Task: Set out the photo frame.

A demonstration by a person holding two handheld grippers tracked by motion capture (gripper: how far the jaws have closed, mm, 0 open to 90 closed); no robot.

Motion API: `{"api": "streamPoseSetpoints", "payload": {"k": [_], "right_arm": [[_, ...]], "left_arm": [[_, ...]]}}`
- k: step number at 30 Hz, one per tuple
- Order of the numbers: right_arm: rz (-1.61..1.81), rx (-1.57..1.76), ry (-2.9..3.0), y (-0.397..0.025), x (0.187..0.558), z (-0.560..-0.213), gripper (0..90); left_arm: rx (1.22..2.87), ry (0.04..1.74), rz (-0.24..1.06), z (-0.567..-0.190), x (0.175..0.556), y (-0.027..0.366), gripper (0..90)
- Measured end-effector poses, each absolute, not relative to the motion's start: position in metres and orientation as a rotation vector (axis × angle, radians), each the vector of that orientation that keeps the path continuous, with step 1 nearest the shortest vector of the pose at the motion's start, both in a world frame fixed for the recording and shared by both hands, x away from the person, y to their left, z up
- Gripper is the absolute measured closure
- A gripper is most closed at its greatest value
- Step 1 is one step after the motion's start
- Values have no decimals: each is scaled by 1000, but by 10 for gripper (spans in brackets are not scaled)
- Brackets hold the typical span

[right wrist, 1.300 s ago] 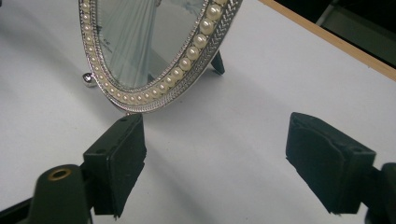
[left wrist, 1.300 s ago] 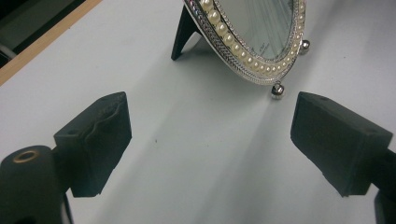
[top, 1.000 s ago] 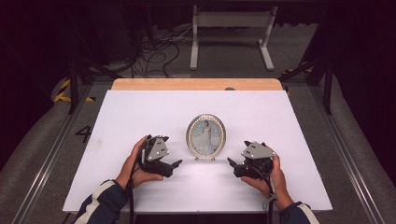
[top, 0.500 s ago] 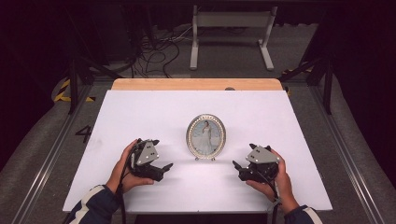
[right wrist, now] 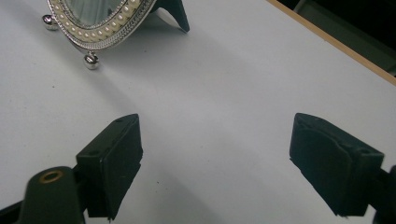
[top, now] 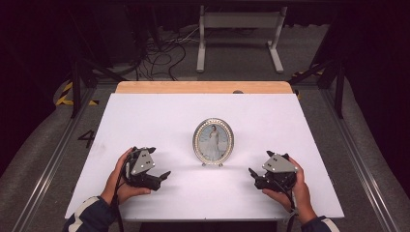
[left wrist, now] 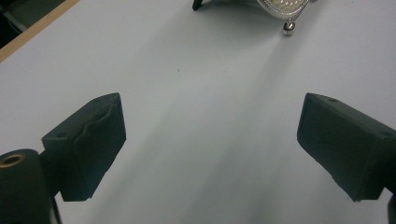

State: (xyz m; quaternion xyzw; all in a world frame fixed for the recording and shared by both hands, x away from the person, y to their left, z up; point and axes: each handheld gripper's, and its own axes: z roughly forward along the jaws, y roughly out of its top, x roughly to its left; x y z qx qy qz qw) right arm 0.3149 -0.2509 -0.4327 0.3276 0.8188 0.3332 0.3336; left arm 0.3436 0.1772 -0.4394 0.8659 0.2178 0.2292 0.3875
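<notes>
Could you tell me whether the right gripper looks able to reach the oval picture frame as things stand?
Probably yes. The right gripper is open, and only bare white table lies between it and the oval picture frame, which stands upright on its feet, apart from both grippers.

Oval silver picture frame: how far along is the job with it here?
Done: the oval silver pearl-rimmed picture frame stands upright mid-table on its ball feet. In hand: nothing; the left hand-held gripper and right hand-held gripper sit low over the white table on either side of it, jaws wide open, apart from it. Left: possibly nothing, or any grasp has yet to begin.
</notes>
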Motion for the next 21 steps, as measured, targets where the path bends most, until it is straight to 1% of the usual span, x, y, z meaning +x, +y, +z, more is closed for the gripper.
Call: {"api": "streamPoseSetpoints", "payload": {"k": [21], "right_arm": [[874, 893, 2097, -276, 303, -435, 172]], "left_arm": [[2188, 645, 599, -447, 332, 217, 85]]}}
